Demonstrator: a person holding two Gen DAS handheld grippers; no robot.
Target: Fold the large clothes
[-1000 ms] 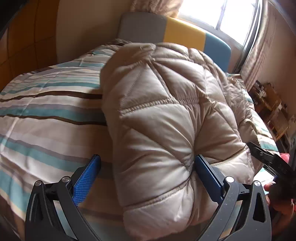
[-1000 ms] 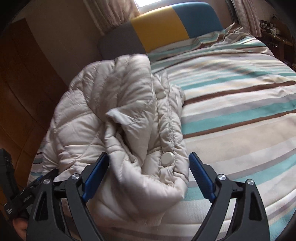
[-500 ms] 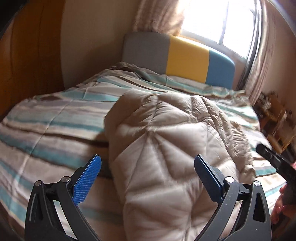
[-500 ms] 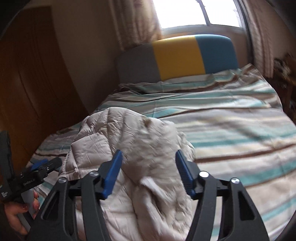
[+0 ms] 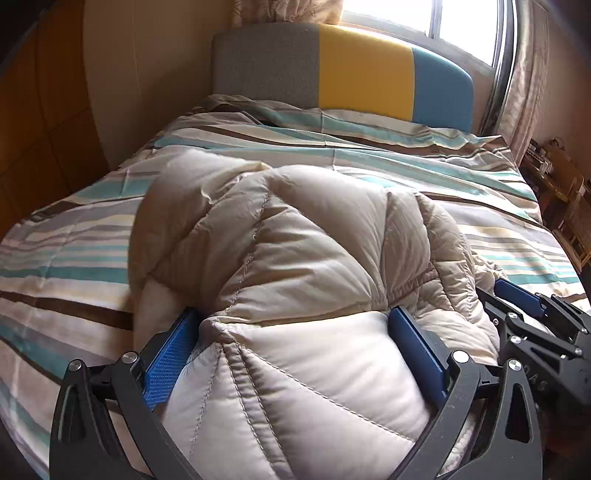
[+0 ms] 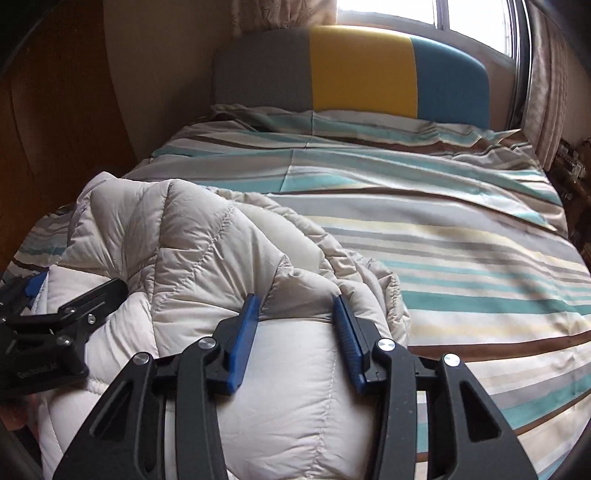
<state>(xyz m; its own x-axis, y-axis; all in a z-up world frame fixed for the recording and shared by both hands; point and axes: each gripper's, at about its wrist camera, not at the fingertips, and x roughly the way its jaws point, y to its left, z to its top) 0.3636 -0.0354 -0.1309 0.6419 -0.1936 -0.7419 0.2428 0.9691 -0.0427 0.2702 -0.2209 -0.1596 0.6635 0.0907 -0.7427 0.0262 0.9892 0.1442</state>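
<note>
Left gripper (image 5: 295,343) is spread wide, with a bulging quilted panel of the beige puffer jacket (image 5: 295,258) wedged between its blue pads (image 5: 166,358); both pads are seen against fabric, but a firm clamp cannot be confirmed. Right gripper (image 6: 295,325) is set narrower, and a puffed fold of the jacket (image 6: 207,266) is pinched between its pads (image 6: 243,328). The jacket is bunched directly ahead of and under both grippers, at the near edge of the striped duvet (image 5: 369,155). Forward sight from the left wrist is largely blocked by the jacket bulk; only the far half of the bed is seen past it. Beyond the bed, a grey-yellow-blue headboard (image 5: 362,70) is seen, with the window (image 5: 461,26) and curtain (image 5: 524,74) behind it. To the left of the grippers a wooden wardrobe panel (image 6: 55,110) is seen. A cluttered shelf (image 5: 565,184) is seen at far right. From the right wrist a wide clear stretch of duvet (image 6: 461,240) is shown to the right of the jacket, mostly hidden in the left view. Each gripper is caught in the other's camera: the right one (image 5: 532,317) at the left view's right edge, the left one (image 6: 55,325) at the right view's left edge.
</note>
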